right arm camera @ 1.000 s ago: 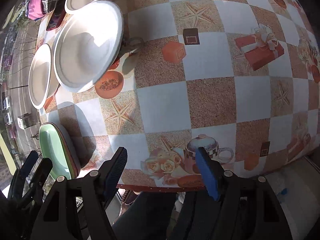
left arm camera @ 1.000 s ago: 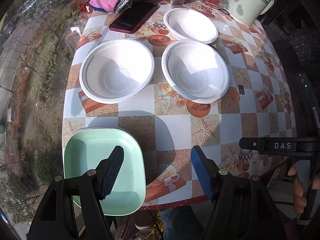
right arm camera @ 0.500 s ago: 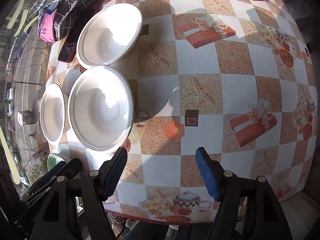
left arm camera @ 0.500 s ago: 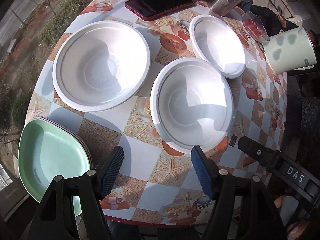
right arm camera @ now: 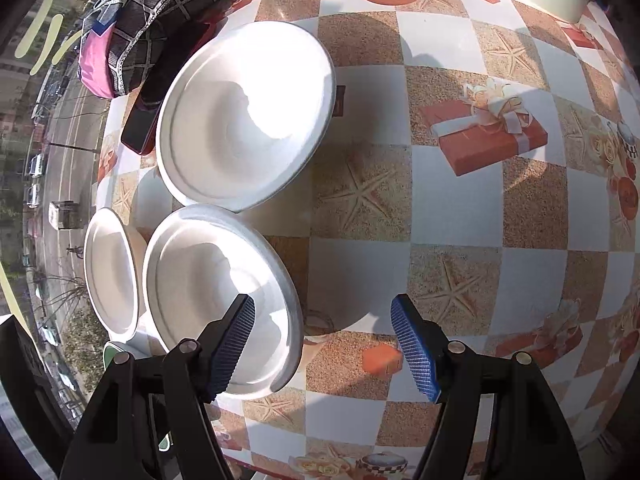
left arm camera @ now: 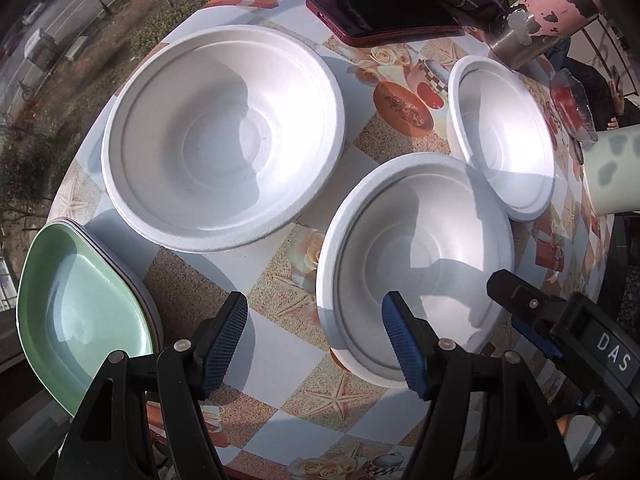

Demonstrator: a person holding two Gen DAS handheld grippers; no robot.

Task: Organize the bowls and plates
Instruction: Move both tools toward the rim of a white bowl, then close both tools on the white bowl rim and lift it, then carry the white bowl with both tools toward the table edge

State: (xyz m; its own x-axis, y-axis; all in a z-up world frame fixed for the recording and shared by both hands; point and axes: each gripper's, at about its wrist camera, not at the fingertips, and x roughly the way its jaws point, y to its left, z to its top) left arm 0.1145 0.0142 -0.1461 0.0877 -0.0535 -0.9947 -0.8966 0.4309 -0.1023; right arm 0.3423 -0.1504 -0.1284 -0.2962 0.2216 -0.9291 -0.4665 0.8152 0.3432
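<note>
Three white bowls [left arm camera: 224, 136] sit apart near the table's [left arm camera: 280, 344] middle and far edge, none nested yet; green plates [left arm camera: 80, 312] are stacked at its near left corner. Left gripper [left arm camera: 314, 340] points down, jaws apart and empty, straddling the nearest bowl's [left arm camera: 416, 252] rim. Right gripper [right arm camera: 322, 346], also apart and empty, tilts over that bowl's other side.

Upper-floor home balcony: round table in a checked, printed oilcloth [left arm camera: 280, 344]; street with parked cars [right arm camera: 36, 168] far below.
</note>
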